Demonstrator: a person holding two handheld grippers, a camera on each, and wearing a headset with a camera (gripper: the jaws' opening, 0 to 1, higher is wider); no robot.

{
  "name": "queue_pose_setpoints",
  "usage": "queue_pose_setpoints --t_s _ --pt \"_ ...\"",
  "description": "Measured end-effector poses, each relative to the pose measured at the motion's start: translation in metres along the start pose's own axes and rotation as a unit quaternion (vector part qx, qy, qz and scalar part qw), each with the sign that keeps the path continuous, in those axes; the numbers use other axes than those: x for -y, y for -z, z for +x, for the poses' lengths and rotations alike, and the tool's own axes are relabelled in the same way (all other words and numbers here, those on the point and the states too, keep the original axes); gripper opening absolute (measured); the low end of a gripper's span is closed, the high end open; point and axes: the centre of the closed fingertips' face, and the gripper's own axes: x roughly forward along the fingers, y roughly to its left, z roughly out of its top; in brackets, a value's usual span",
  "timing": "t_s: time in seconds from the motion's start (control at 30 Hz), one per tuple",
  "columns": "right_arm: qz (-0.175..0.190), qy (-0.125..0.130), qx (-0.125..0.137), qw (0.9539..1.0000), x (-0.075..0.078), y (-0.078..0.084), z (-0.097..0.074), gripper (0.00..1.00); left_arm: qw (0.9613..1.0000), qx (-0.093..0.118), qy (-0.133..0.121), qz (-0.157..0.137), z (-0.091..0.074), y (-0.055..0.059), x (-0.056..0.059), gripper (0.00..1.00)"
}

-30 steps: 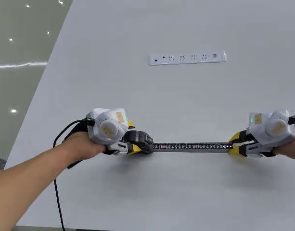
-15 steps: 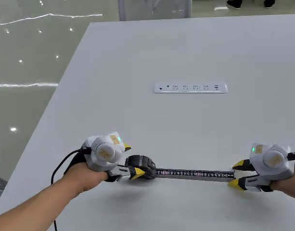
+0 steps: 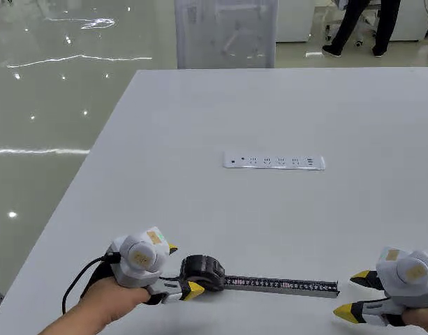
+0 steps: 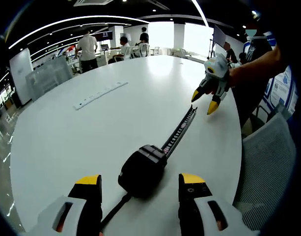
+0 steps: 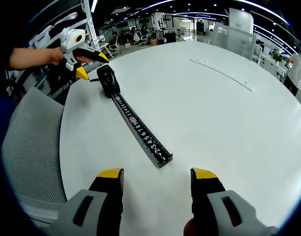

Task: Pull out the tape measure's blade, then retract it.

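The black tape measure [image 3: 203, 271] sits on the white table [image 3: 220, 105], low in the head view and left of the middle. Its blade [image 3: 280, 284] is out and lies flat, pointing right. The left gripper [image 4: 140, 180] has its fingers spread, with the tape measure between them but not pinched. The right gripper [image 5: 157, 177] is spread wide too, near the blade's end, holding nothing. A power strip [image 3: 273, 161] lies higher up

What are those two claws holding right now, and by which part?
Nothing. The left gripper is open, its jaws either side of the tape measure without touching; the right gripper is open, short of the blade.
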Motion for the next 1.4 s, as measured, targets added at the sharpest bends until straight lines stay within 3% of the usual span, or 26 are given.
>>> queue_pose_setpoints --t_s 0.17,0.47,0.97,1.4 --pt "0.030 0.011 0.019 0.9993 -0.008 -0.005 -0.012 0.59 0.9992 0.006 -0.014 -0.038 -0.008 0.004 0.001 0.65" --pt "0.049 0.030 0.047 0.9972 -0.029 -0.015 -0.030 0.67 0.9970 0.018 -0.033 -0.067 -0.029 0.011 0.013 0.72" --pt "0.079 0.056 0.060 0.9935 -0.062 -0.013 -0.054 0.81 0.9939 0.035 -0.051 -0.092 -0.059 0.020 0.030 0.85" --pt "0.104 0.080 0.068 0.9890 -0.089 -0.012 -0.070 0.91 0.9919 0.044 -0.048 -0.109 -0.073 0.033 0.039 0.92"
